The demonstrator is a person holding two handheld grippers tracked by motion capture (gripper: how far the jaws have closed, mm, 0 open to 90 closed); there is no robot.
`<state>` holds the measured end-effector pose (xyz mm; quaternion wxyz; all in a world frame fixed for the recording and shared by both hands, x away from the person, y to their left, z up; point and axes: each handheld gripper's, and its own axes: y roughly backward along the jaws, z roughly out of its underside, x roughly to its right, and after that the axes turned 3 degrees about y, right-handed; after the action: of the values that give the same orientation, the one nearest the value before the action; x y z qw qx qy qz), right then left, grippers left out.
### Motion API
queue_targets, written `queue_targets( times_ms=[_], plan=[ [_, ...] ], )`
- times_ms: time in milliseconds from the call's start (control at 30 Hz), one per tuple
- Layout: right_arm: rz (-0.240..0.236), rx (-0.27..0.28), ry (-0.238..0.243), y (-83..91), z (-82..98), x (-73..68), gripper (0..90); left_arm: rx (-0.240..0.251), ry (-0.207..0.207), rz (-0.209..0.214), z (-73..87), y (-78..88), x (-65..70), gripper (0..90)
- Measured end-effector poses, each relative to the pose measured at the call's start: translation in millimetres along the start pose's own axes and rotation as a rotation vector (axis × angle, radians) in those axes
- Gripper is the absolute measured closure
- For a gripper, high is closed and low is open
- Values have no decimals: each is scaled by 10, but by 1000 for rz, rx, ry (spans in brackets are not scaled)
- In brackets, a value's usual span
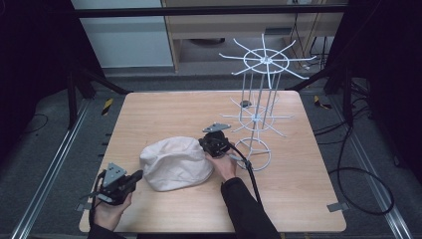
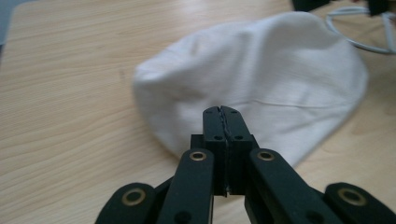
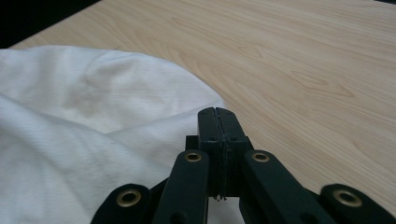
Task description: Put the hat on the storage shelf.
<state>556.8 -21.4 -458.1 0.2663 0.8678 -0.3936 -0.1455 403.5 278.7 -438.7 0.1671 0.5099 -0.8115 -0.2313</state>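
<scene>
While both claws sit closed, one white hat (image 1: 175, 163) lies between — one wire rack (image 1: 259, 99) beyond.

Even overhead light keeps the wooden table (image 1: 164, 109) bright against dark, underexposed surroundings with soft, faint shadows, while in both gripper views the near black jaws are slightly soft and the white cloth (image 2: 261, 84) blurs toward the frame edges.

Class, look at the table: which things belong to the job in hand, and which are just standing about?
In the job: white cloth hat; left gripper, jaws shut; right gripper, jaws shut beside the hat.

Standing about: white wire rack; small dark object behind the rack.
</scene>
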Motion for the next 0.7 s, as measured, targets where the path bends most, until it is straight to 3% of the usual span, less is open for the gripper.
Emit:
queue_targets(
  times_ms=[133,267,500,700],
  plan=[
    [8,-23,-5,-30,20,32,900,-45,-63,41,19,-113,205,896],
    [-6,-53,17,-57,46,11,900,-106,-84,34,26,-311,246,896],
    [-57,-63,55,46,105,-95,900,-123,-53,-38,-39,-464,55,896],
    [-120,-57,76,158,220,-255,900,-118,-1,-80,-88,-548,-125,896]
  ],
)
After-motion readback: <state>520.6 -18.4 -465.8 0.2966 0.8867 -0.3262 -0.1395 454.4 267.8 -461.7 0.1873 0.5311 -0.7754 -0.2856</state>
